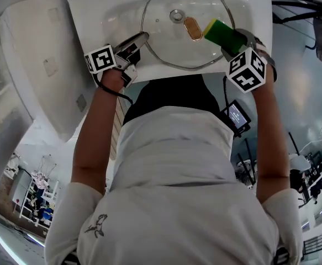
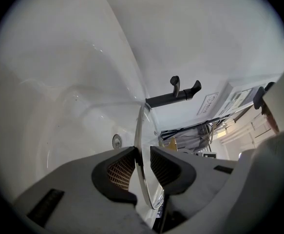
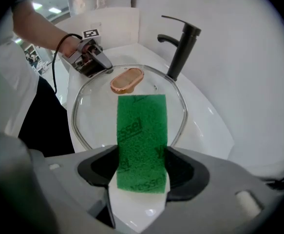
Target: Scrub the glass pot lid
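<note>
The round glass pot lid (image 1: 172,35) with a steel rim and a copper-coloured knob (image 1: 193,28) hangs over the white sink (image 1: 103,12). My left gripper (image 1: 140,39) is shut on the lid's rim at its left edge; in the left gripper view the rim (image 2: 141,145) runs edge-on between the pads. My right gripper (image 1: 231,40) is shut on a green scrubbing sponge (image 1: 220,32), which lies against the lid to the right of the knob. In the right gripper view the sponge (image 3: 142,135) reaches toward the knob (image 3: 127,80) across the glass (image 3: 95,113).
A black faucet (image 3: 180,45) stands behind the sink basin, also seen in the left gripper view as the faucet (image 2: 178,94). The drain (image 1: 176,16) shows through the glass. A white wall panel (image 1: 33,65) flanks the sink on the left.
</note>
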Available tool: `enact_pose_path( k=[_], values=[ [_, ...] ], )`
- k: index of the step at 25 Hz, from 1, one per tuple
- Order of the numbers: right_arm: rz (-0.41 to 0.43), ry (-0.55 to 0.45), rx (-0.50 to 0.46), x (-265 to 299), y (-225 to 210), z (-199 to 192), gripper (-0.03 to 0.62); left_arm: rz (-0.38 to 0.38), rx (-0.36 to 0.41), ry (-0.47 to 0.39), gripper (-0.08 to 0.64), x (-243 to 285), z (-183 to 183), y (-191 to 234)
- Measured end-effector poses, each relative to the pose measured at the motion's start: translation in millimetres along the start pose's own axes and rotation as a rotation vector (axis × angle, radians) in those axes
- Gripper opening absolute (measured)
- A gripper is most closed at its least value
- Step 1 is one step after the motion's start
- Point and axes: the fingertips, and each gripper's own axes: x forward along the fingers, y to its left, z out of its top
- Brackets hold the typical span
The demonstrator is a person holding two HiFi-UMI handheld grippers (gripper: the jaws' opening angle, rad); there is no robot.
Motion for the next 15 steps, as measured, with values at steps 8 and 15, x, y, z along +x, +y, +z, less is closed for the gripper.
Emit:
enact_pose_path(
  k=[8,15],
  values=[
    [0.006,0.005,0.09,-4,58,0,0.293,-0.011,-0.011,-0.009,0.095,-1,1,0],
    [0.04,0.01,0.037,0,121,35,0.293,-0.02,-0.014,-0.024,0.095,-1,5,0]
  ],
)
